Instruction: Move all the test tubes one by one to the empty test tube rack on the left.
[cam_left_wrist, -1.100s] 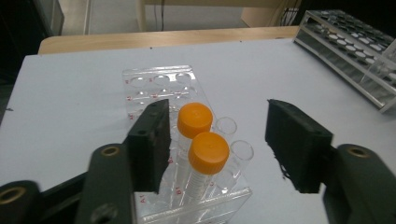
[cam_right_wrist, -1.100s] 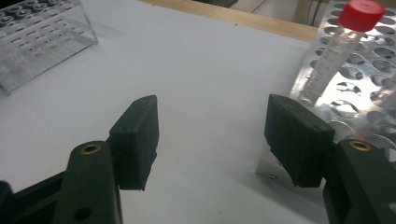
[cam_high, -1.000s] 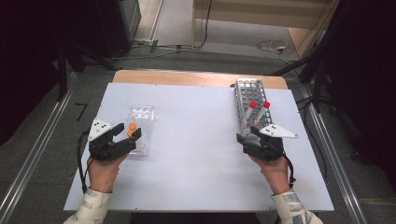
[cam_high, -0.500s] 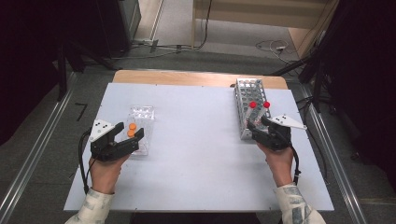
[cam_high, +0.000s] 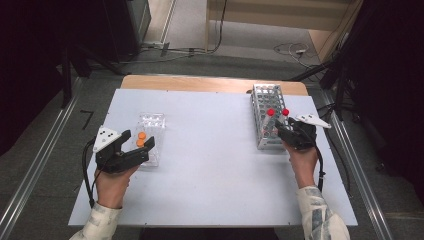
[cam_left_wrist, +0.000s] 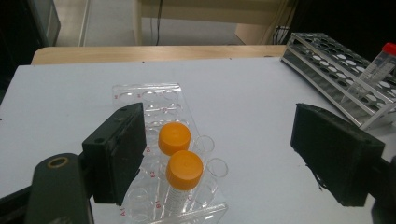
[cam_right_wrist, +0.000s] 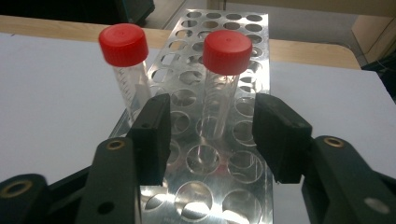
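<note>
Right gripper view: the right claw (cam_right_wrist: 208, 135), jaws just closing, brackets a red-capped tube (cam_right_wrist: 224, 79) in the metal rack (cam_right_wrist: 219, 186) without touching it. Well left of that rack, the left claw (cam_high: 141, 149) has been opening, released, beside two orange-capped tubes (cam_high: 141, 138).

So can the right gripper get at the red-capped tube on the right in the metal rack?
Probably yes: the right gripper has been closing, its jaws straddling that red-capped tube without touching, nothing between them in the metal rack.

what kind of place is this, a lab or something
Probably a lab-style recording bench, not a working lab: capped sample tubes stand in a metal tube rack and a clear plastic rack on a plain white table, with cables trailing over the floor behind.
</note>
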